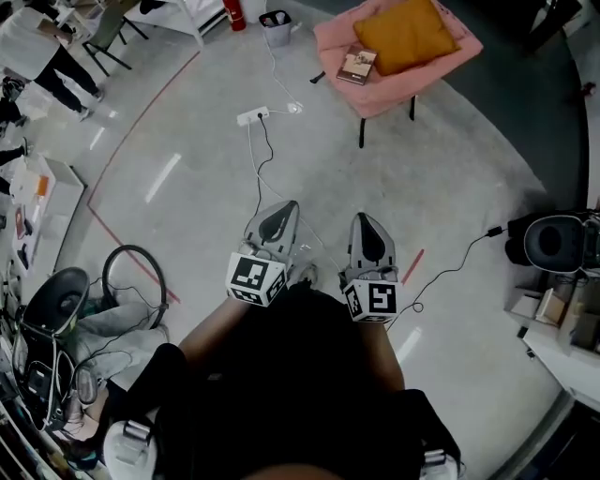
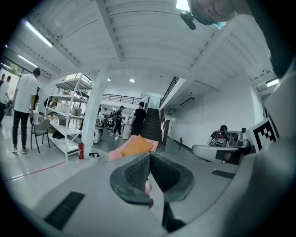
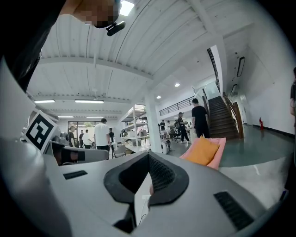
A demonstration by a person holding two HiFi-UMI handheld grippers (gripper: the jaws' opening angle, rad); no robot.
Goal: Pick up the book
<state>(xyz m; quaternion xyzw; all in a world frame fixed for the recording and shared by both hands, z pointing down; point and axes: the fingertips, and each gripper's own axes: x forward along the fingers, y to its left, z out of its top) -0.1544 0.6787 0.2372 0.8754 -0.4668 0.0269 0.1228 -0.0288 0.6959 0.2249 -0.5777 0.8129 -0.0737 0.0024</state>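
The book (image 1: 356, 66) lies on the seat of a pink chair (image 1: 441, 58), to the left of an orange cushion (image 1: 405, 35), far ahead of me across the floor. My left gripper (image 1: 278, 217) and right gripper (image 1: 367, 228) are held side by side close to my body, well short of the chair. In the left gripper view the left gripper (image 2: 149, 159) is shut with nothing in it, and the cushion (image 2: 137, 145) shows beyond. The right gripper (image 3: 149, 160) is shut and empty too, with the cushion (image 3: 202, 150) to its right. Neither gripper view shows the book.
A white power strip (image 1: 253, 116) and its cables lie on the floor between me and the chair. A bin (image 1: 276, 28) stands left of the chair. Bags and cables (image 1: 84, 328) pile up at my left, equipment (image 1: 553, 242) at my right. People stand by shelves (image 2: 69, 115).
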